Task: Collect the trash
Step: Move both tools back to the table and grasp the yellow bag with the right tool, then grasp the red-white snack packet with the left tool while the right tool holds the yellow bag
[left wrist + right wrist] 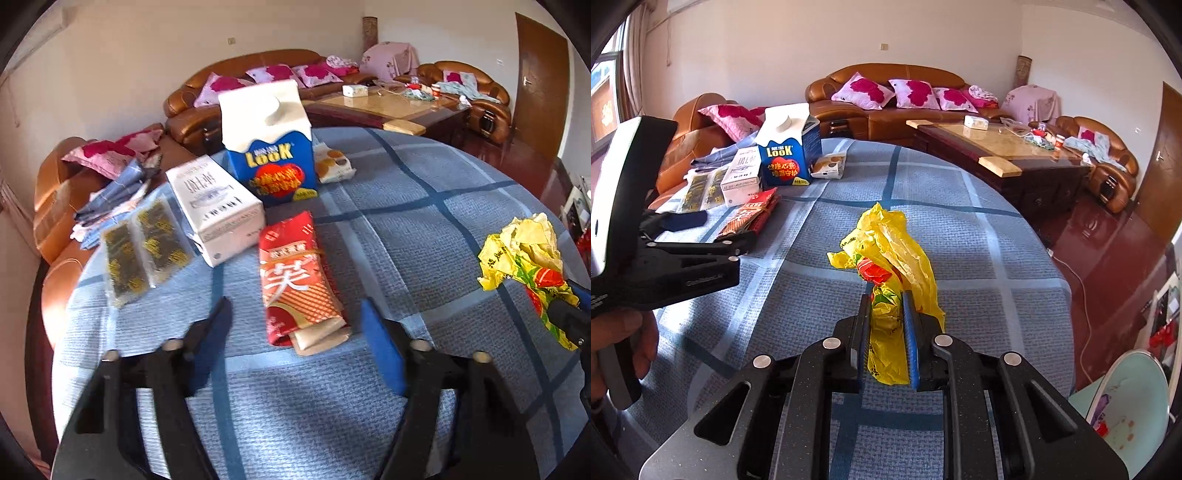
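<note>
**Right claw clamped on the yellow bag, left claw open over the red packet**

The bench [979, 258], under a blue checked cloth, fills the middle of both views. In the right wrist view its rounded edge curves down the right side of the frame, with bare red floor [1108, 236] beyond; the cloth to the right of the bag and toward the lower frame lies free.

The clutter sits in the upper left of that view. The blue-and-white carton [269, 147] stands upright, and the white box [218, 210] lies just beside it on its left. The red packet [299, 277] lies flat below them, and two dark sachets [147, 247] rest near the bench's left edge. A small snack wrapper [334, 162] lies to the right of the carton.

The yellow plastic bag [886, 258], crumpled, is centre frame in the right wrist view, well apart from the rest. The right claw [886, 314] is shut tight on its lower part.

The left claw [295, 317] stands partly open, its fingers either side of the red packet's near end without touching it.
</note>
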`<action>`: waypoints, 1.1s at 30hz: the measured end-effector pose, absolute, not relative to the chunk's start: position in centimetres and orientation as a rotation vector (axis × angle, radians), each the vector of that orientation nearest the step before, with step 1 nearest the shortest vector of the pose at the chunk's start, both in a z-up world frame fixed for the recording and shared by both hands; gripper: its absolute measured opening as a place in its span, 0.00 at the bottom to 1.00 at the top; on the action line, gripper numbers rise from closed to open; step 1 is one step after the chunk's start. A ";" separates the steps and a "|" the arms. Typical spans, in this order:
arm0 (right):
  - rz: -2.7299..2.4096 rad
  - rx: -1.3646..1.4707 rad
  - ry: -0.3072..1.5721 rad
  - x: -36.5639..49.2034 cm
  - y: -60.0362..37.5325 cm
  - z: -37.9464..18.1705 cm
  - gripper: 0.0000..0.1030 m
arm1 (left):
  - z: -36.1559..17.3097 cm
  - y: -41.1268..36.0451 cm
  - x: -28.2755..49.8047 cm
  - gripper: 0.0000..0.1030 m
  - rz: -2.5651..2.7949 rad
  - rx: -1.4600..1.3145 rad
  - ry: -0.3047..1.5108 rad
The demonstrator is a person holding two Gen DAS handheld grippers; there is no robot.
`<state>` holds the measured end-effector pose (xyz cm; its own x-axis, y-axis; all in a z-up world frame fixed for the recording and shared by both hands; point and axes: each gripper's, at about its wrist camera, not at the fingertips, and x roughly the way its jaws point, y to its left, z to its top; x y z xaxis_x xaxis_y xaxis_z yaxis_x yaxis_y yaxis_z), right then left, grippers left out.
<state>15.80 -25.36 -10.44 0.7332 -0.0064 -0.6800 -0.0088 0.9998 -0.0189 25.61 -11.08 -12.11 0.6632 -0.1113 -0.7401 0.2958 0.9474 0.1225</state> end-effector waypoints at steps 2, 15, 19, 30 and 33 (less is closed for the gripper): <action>0.002 -0.025 0.750 15.8 -25.3 -10.5 0.16 | -12.1 -10.8 25.8 0.46 -0.259 0.214 0.822; -0.013 -0.038 0.731 13.1 -25.9 -9.9 0.16 | -9.6 -10.5 19.5 0.39 -0.353 0.262 0.720; -0.007 -0.045 0.725 12.3 -25.8 -9.6 0.16 | -9.6 -11.2 18.3 0.09 -0.405 0.262 0.749; -0.015 -0.038 0.703 10.0 -26.3 -9.1 0.16 | -9.0 -9.6 16.9 0.08 -0.399 0.225 0.745; -0.017 -0.043 0.699 9.6 -26.4 -9.1 0.16 | -8.0 -9.5 16.3 0.08 -0.404 0.222 0.714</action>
